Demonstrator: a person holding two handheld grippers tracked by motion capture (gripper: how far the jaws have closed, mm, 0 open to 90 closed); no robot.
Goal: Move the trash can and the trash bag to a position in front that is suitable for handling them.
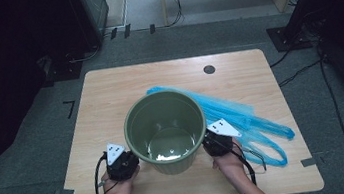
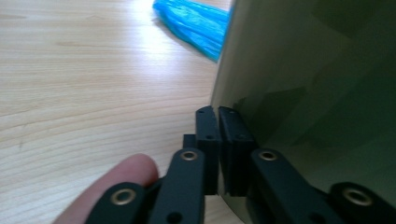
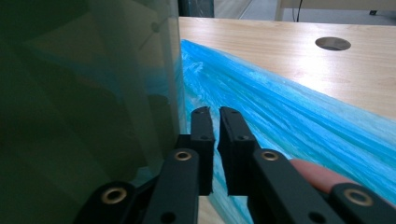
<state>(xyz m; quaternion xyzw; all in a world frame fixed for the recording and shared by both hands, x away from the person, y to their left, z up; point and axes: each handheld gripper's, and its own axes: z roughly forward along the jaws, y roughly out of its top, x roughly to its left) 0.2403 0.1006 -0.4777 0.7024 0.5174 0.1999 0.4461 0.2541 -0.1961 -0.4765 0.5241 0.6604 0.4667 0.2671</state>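
Both grippers' fingers are closed on nothing, left gripper [image 2: 218,112] and right gripper [image 3: 215,112] flanking the bin [image 1: 165,128] mid-table, so squeezing it bare-sided risks slipping, dragging the bag [image 1: 242,113].

A bucket [image 1: 165,130] stands upright on the table [image 1: 109,92], near the middle and toward the near edge. A plastic bag [image 1: 248,114] lies flat on the table behind and to the right of the bucket, running from its far side out toward the table's right near part, with one end tucked against the bucket's base. The left gripper [image 1: 127,159] sits just beside the bucket's near left side and the right gripper [image 1: 210,142] just beside its near right side, over the bag's edge; a round hole [image 1: 209,69] lies in the table far behind the bucket.
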